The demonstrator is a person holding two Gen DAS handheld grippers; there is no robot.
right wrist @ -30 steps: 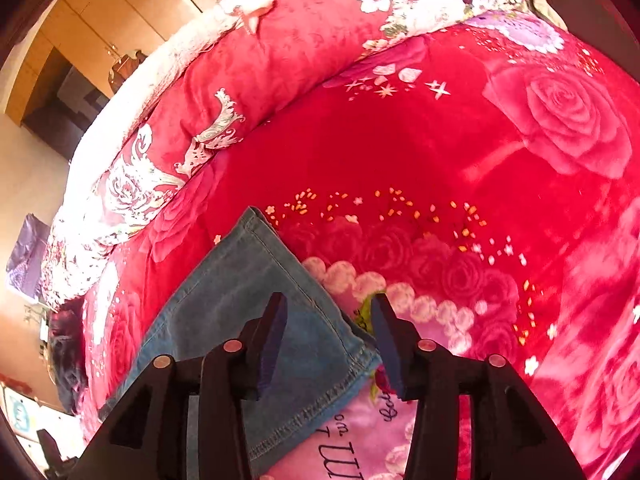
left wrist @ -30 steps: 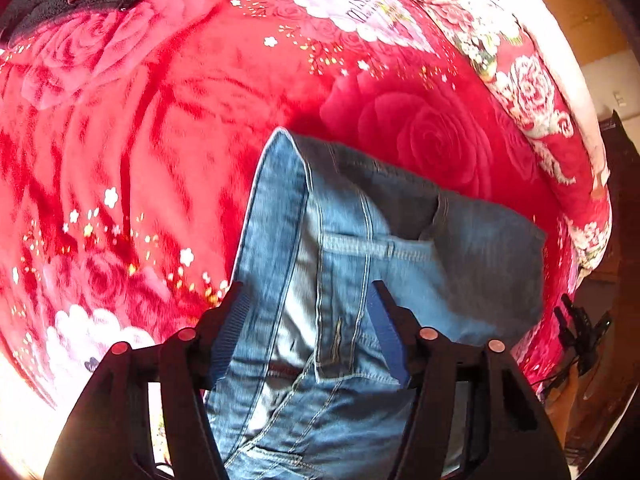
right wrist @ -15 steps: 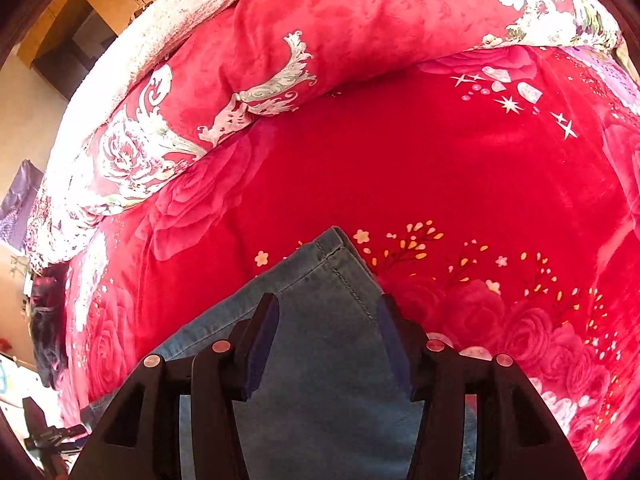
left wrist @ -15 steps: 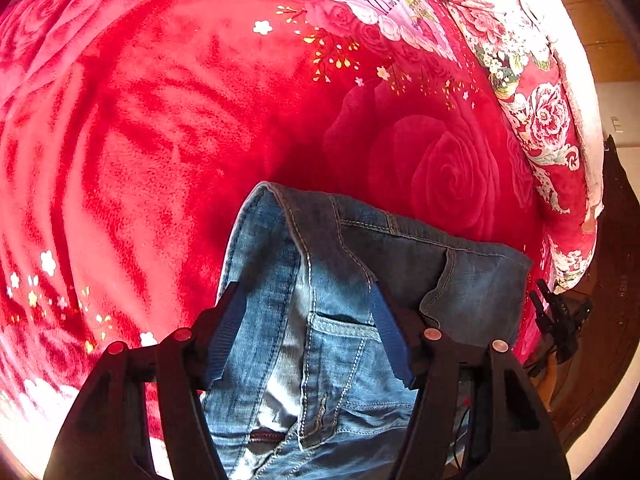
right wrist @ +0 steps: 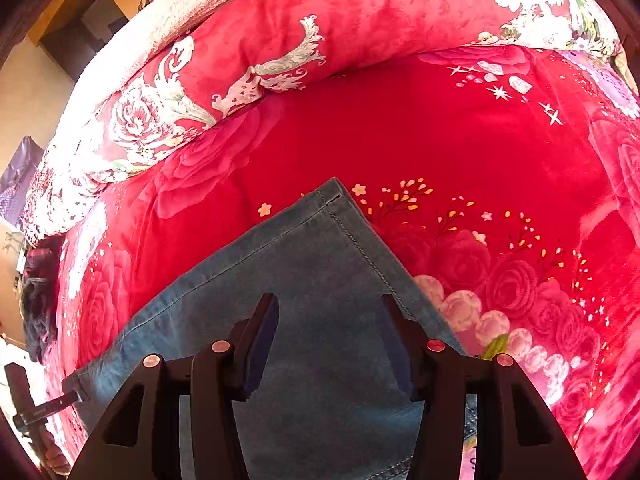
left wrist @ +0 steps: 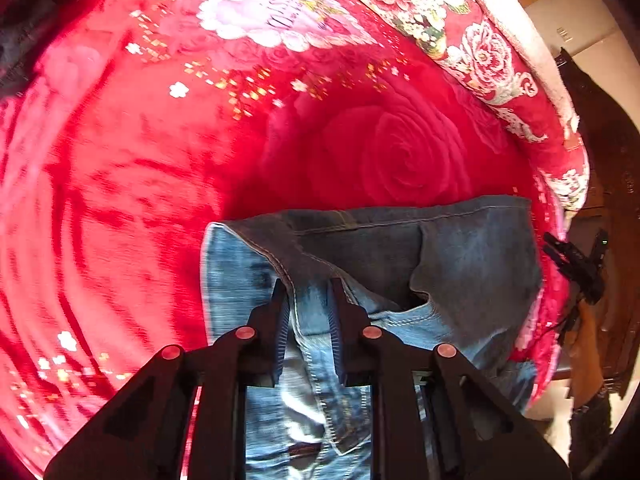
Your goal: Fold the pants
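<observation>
Blue denim pants [left wrist: 472, 248] lie on a red floral blanket [left wrist: 160, 200]. In the left wrist view the waist end is folded over, with the pocket and seams showing. My left gripper [left wrist: 307, 286] points steeply down and its jaws are closing. A raised fold of denim along a seam fills the narrow gap and the pads press on it. In the right wrist view a pant leg [right wrist: 312, 248] lies flat, its hem corner [right wrist: 334, 188] ahead. My right gripper [right wrist: 329, 300] hovers open over that leg, with only flat denim below its fingers.
A rolled floral quilt [right wrist: 280, 40] borders the far side of the bed and shows in the left wrist view as quilt [left wrist: 500, 64]. A dark garment [left wrist: 24, 20] lies at the upper left. A black clamp stand [left wrist: 576, 260] sits past the bed's right edge.
The left jaws have drawn from wide apart to a narrow pinch on the denim fold near the waist. The right gripper has slid further over the leg, so the hem corner sits further ahead.
</observation>
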